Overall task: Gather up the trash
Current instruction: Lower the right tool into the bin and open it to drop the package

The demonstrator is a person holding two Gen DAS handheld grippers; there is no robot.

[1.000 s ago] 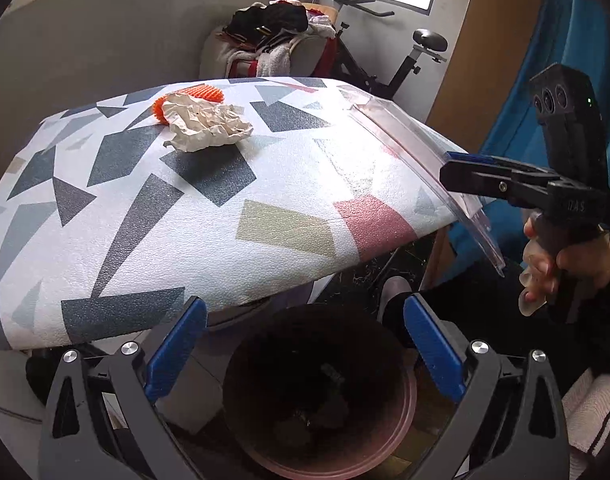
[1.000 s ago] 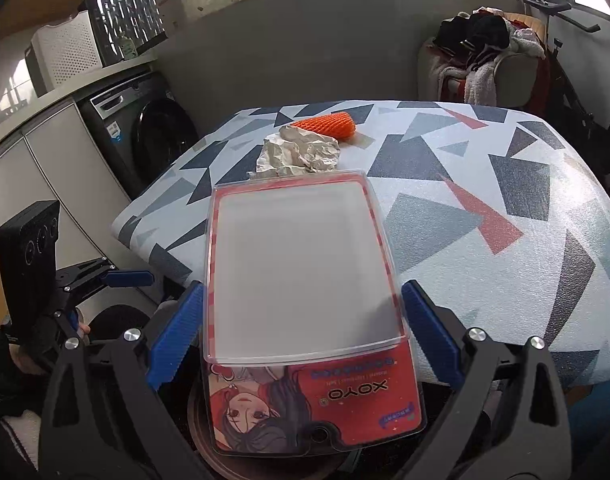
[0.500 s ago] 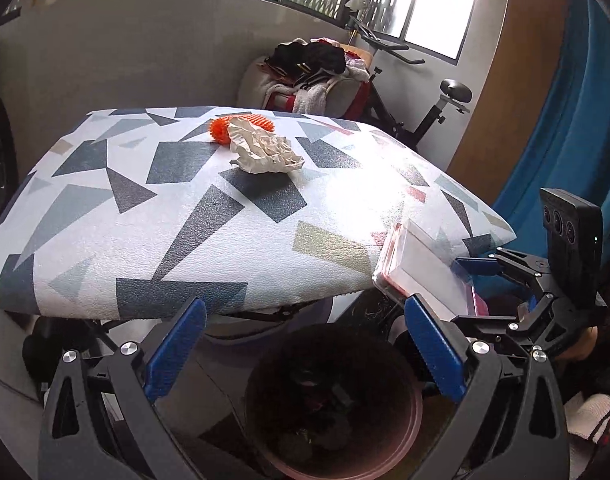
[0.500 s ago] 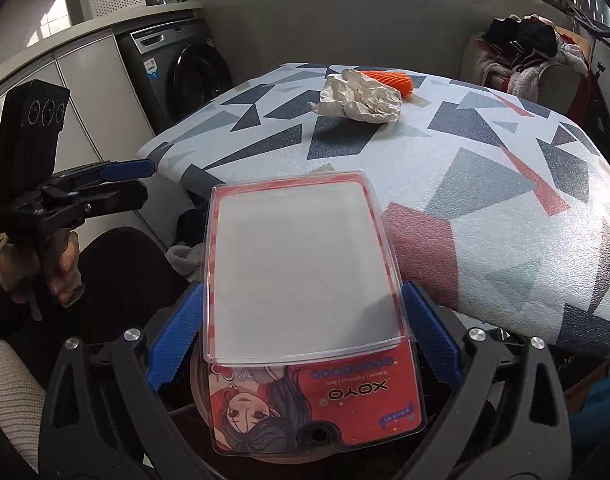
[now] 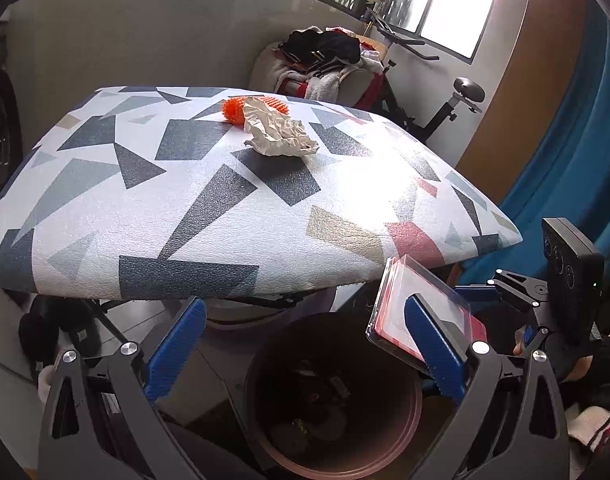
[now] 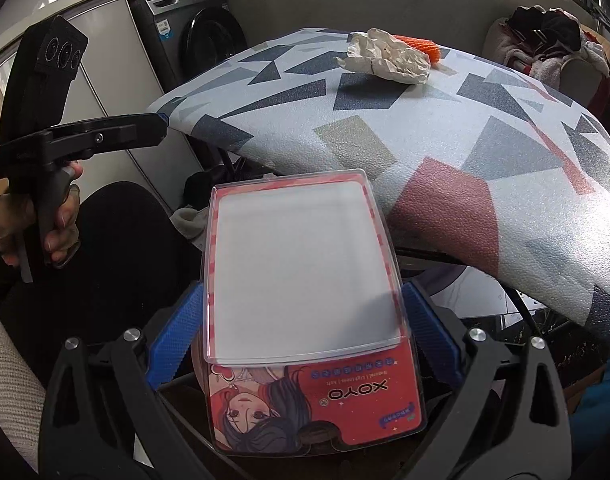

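A clear plastic blister pack with a red printed card [image 6: 305, 280] is clamped between the blue pads of my right gripper [image 6: 303, 322], which is shut on it. In the left wrist view that pack [image 5: 421, 312] hangs tilted just over the right rim of a dark round trash bin [image 5: 409, 432] below the table edge, with the right gripper [image 5: 479, 300] behind it. My left gripper [image 5: 305, 332] is open and empty above the bin. A crumpled paper wad [image 5: 279, 134] and an orange spiky item [image 5: 233, 110] lie on the far part of the table [image 5: 185, 216].
The table's patterned cloth overhangs the bin. A washing machine [image 6: 197, 40] and cabinets stand to the left. A chair piled with clothes [image 5: 321, 56] and an exercise bike [image 5: 457, 96] are behind the table. A blue curtain [image 5: 577, 152] hangs at right. Legs in dark trousers [image 6: 117, 248] are at lower left.
The right gripper has carried the blister pack off the table edge and down beside the bin's rim. The left gripper stays open over the bin and has shifted slightly.
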